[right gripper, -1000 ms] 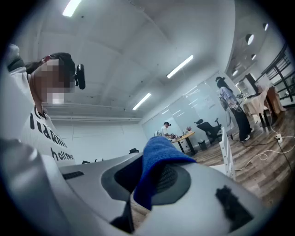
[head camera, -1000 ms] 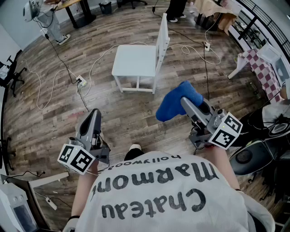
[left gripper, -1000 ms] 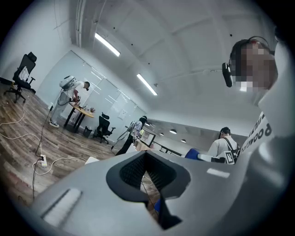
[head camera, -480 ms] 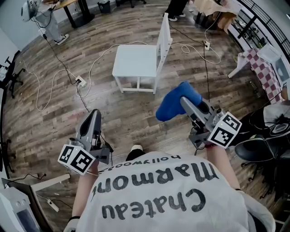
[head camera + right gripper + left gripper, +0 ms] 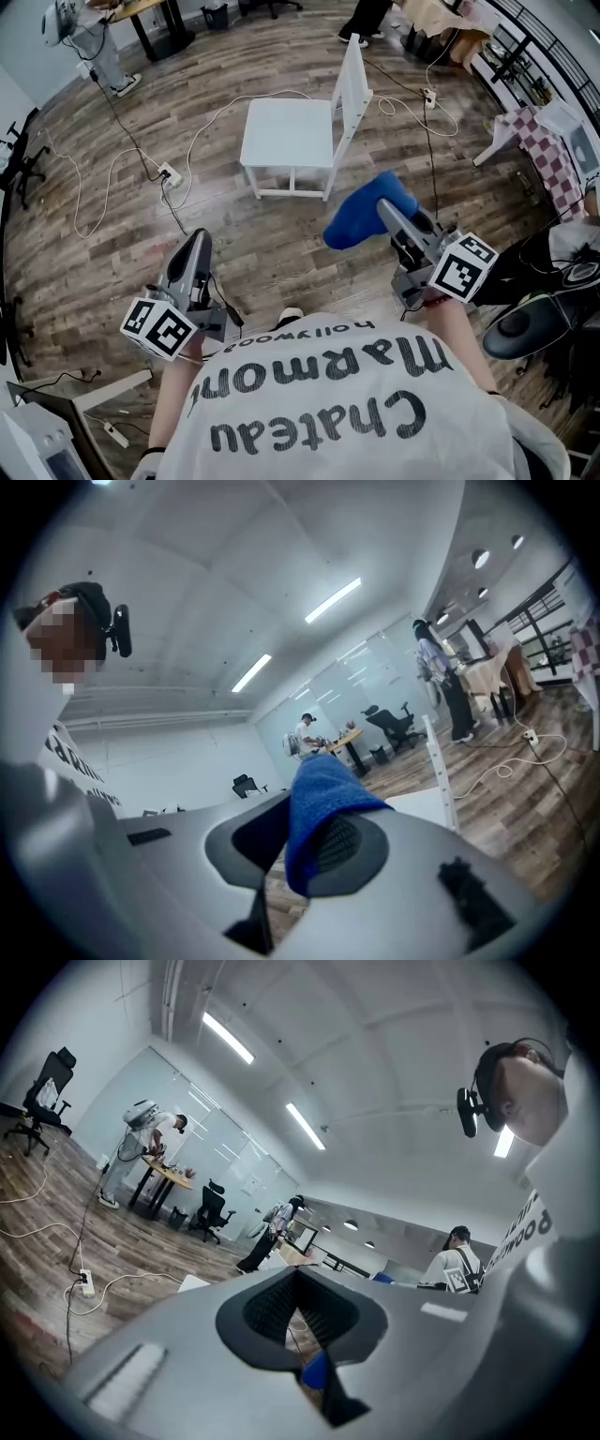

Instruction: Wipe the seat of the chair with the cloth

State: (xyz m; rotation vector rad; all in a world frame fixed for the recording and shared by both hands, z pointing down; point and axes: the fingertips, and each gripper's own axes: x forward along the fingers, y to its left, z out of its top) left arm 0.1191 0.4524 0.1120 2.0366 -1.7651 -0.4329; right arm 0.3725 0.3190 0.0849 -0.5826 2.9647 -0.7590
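Carrying a blue cloth (image 5: 361, 220) in the right gripper (image 5: 388, 216): jaws clamped on a fold, with the rest bunched over the tips and hanging loose below. Nothing in the left gripper (image 5: 194, 246); jaws together, held low at the left side, away from the work. Out ahead on the wooden floor (image 5: 234, 234), well apart from both grippers: a white chair (image 5: 309, 122), with a bare seat (image 5: 281, 136) facing up and the backrest (image 5: 352, 80) along its right edge in the head view. Not yet at the wiping, judging by that gap; more likely the approach.

To do it well:

- Step in close first, minding the white cables (image 5: 202, 127) looping across the floor just left of the chair.
- Come at the seat from the open front or left side, not over the backrest.
- Lower the right gripper far enough to lay the loose wad flat on the seat, not merely to touch with the hard tips; otherwise scraping, not wiping.
- Hold the pinch firm against slipping under drag.
- Sweep in overlapping passes from the backrest edge toward the front, taking in the corners.
- Probably a light chair, so press gently, or steady it with the left gripper against sliding.
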